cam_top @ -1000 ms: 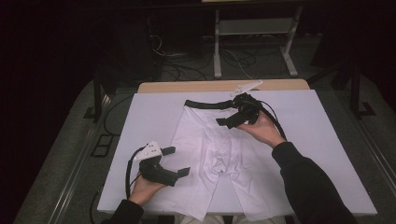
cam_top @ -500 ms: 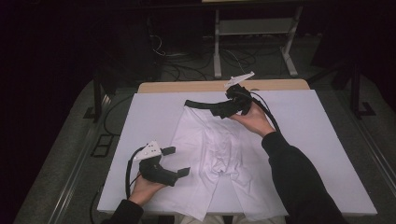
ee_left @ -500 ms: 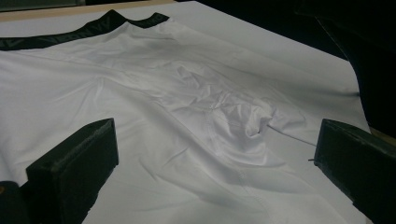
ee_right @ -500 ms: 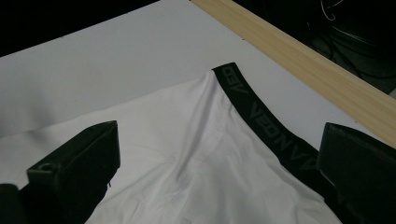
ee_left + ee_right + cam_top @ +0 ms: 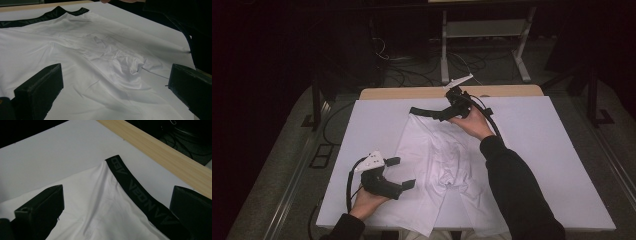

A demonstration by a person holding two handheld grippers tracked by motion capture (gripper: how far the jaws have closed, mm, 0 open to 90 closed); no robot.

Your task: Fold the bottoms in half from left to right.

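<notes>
A pair of white shorts (image 5: 437, 160) with a black lettered waistband (image 5: 422, 112) lies spread on the white table cover, waistband at the far side. My right gripper (image 5: 439, 114) hovers over the right end of the waistband (image 5: 135, 190). In the right gripper view its jaws (image 5: 117, 202) stand open, one on each side of the band, gripping nothing. My left gripper (image 5: 401, 172) rests open at the shorts' near left edge. In the left gripper view it (image 5: 115, 82) looks across the wrinkled fabric (image 5: 100, 57).
The white cover (image 5: 552, 150) has bare room left and right of the shorts. A wooden table edge (image 5: 412, 93) runs along the far side. Beyond it, a metal stand (image 5: 482, 30) and cables (image 5: 412, 65) lie on the dark floor.
My right gripper has moved away from the shorts' middle to the far waistband. The left gripper has stayed put.
</notes>
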